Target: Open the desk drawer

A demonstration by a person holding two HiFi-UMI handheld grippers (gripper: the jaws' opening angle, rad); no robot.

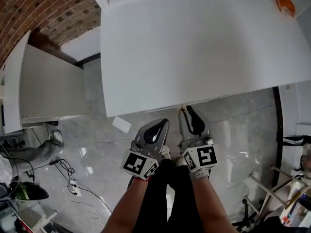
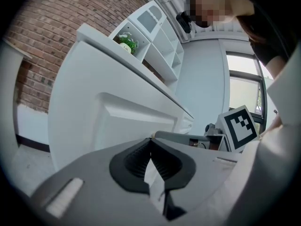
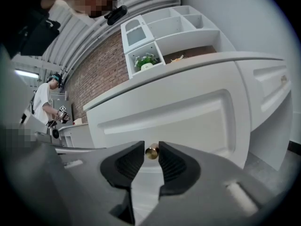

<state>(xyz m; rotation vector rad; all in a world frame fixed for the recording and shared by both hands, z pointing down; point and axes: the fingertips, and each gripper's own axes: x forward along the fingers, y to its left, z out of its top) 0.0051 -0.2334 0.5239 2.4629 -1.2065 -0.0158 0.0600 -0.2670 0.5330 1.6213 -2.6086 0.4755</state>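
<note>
The white desk (image 1: 194, 47) fills the upper head view, and its drawer front (image 3: 178, 112) is flush with the desk. The drawer's small brass knob (image 3: 151, 153) sits between the tips of my right gripper (image 3: 151, 150), whose jaws touch it on both sides. From above, that right gripper (image 1: 185, 111) reaches under the desk's front edge at the knob (image 1: 183, 106). My left gripper (image 1: 164, 124) hangs just left of it and a little lower, clear of the desk. Its jaws (image 2: 150, 142) are shut with nothing between them. The right gripper's marker cube (image 2: 240, 126) shows beside it.
An orange object (image 1: 285, 5) lies at the desk's far right corner. A second white desk (image 1: 43, 86) stands to the left against the brick wall. Cables (image 1: 68, 178) and a paper scrap (image 1: 121, 124) lie on the grey floor. A white shelf with a plant (image 3: 146, 60) stands behind; a person (image 3: 44, 102) works far left.
</note>
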